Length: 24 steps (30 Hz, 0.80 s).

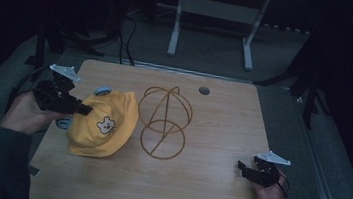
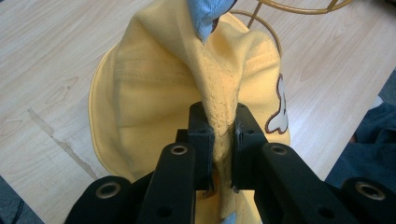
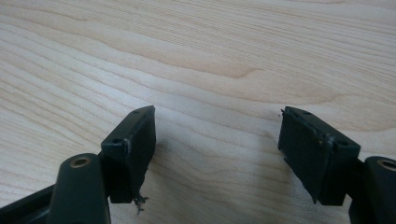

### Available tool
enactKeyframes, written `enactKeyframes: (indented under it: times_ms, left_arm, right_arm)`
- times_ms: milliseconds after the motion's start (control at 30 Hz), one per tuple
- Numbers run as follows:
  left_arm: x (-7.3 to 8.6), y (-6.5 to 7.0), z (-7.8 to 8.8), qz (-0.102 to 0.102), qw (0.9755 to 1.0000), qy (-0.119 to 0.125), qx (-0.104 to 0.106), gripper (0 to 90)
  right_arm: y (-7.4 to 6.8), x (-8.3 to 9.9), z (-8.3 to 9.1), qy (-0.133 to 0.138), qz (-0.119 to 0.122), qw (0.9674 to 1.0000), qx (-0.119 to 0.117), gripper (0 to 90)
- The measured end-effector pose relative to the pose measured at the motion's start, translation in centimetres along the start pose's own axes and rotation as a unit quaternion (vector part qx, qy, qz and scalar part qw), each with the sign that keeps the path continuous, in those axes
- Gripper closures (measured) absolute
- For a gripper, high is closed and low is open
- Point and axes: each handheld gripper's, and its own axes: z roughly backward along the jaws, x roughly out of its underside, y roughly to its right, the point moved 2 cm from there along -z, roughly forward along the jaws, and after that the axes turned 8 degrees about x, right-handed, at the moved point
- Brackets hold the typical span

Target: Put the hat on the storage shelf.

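Left gripper [image 2: 219, 140] around yellow hat [image 2: 154, 88] fold

Dim high view, dark surroundings, bright sharp gripper views, soft shadows

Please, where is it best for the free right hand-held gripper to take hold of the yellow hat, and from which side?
Probably the brim of the yellow hat nearest the wire stand, coming from the right hand-held gripper's own side. The brim is thin, floppy fabric that fits between open jaws. The left hand-held gripper already pinches a fold on the opposite side.
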Motion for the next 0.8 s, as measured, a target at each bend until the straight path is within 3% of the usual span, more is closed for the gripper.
enactKeyframes:
  times_ms: [800]
  left_arm:
    - [-0.8,-0.4,1.3,-0.007,0.9999,-0.012,0.002,81.1]
  right_arm:
    - [0.0,0.0,0.0,-0.001,-0.001,1.0000,0.000,27.4]
